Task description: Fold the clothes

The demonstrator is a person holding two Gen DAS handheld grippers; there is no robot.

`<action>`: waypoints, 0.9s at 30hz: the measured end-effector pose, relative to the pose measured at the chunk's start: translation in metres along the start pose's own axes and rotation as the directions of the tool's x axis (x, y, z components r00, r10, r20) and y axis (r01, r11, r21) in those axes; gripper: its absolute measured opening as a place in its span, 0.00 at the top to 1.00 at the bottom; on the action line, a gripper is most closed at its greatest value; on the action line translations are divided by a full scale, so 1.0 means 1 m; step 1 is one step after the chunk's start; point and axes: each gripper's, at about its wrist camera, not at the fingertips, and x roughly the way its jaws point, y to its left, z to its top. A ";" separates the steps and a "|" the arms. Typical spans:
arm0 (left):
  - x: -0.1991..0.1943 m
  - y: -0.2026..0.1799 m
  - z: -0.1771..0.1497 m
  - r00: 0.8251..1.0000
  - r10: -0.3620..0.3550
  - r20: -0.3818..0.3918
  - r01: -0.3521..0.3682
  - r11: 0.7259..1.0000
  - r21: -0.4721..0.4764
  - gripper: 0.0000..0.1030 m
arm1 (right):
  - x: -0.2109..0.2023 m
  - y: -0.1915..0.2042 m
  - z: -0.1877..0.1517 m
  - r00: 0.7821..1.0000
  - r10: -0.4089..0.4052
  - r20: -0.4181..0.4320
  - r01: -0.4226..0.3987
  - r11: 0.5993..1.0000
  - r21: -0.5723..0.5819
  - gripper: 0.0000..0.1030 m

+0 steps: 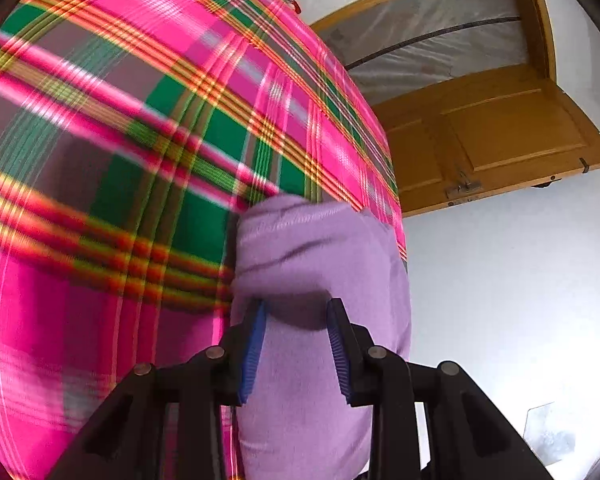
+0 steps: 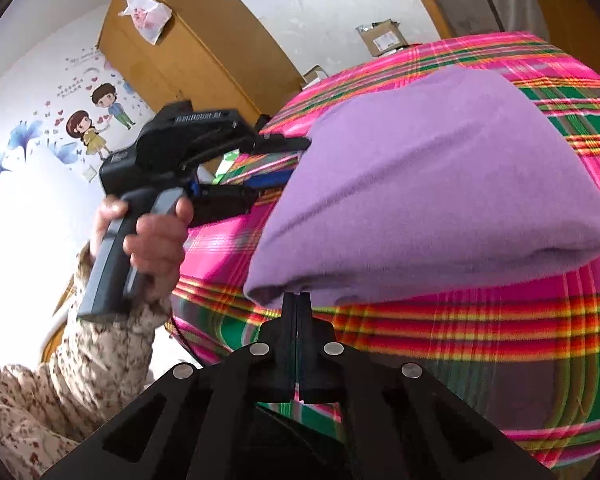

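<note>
A folded purple garment lies on a bed under a pink, green and orange plaid sheet. My right gripper is shut, with its tips at the garment's near folded edge and nothing visible between the fingers. At the garment's left end, a hand holds my left gripper. In the left wrist view the purple garment fills the gap in the left gripper, and the blue pads rest against the thick fold on both sides. The plaid sheet is blurred.
A brown wooden door stands open beyond the bed edge. A wooden wardrobe with a plastic bag on it stands at the back. A cardboard box sits past the bed. A floral sleeve is at lower left.
</note>
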 end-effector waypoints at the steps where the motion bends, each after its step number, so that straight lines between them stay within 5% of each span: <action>1: 0.000 0.000 0.003 1.000 -0.005 0.006 0.005 1.000 -0.008 0.69 | 0.000 0.000 0.000 1.000 -0.001 0.001 0.001 1.000 0.003 1.00; 6: 0.001 0.004 0.017 0.999 0.008 0.043 -0.006 0.999 -0.041 0.69 | -0.011 0.005 -0.003 0.998 0.058 0.014 -0.058 0.998 -0.030 0.96; 10: 0.010 0.007 0.027 0.999 0.012 0.043 -0.009 0.997 -0.074 0.69 | -0.004 0.007 -0.005 0.997 0.080 0.005 -0.080 0.997 -0.022 0.73; 13: 0.014 0.005 0.029 0.999 0.014 0.032 -0.012 0.998 -0.063 0.69 | 0.002 0.011 -0.007 0.994 0.109 0.001 -0.109 0.994 0.006 0.70; 16: 0.015 0.007 0.030 0.999 -0.014 0.032 0.017 0.996 -0.089 0.70 | 0.006 0.013 -0.003 0.993 0.115 0.019 -0.115 0.993 0.027 0.73; 18: 0.015 0.009 0.032 0.999 -0.013 0.035 0.016 0.994 -0.106 0.75 | 0.011 0.014 0.002 0.994 0.109 0.020 -0.110 0.993 0.047 0.96; 20: 0.015 0.009 0.033 0.999 -0.001 0.046 0.006 0.995 -0.101 0.83 | 0.013 0.016 0.002 0.995 0.098 0.013 -0.099 0.994 0.048 0.96; 27: 0.015 0.010 0.035 0.998 0.011 0.069 -0.004 0.995 -0.101 0.86 | 0.008 0.030 -0.005 0.995 0.100 0.006 -0.100 0.995 0.001 0.97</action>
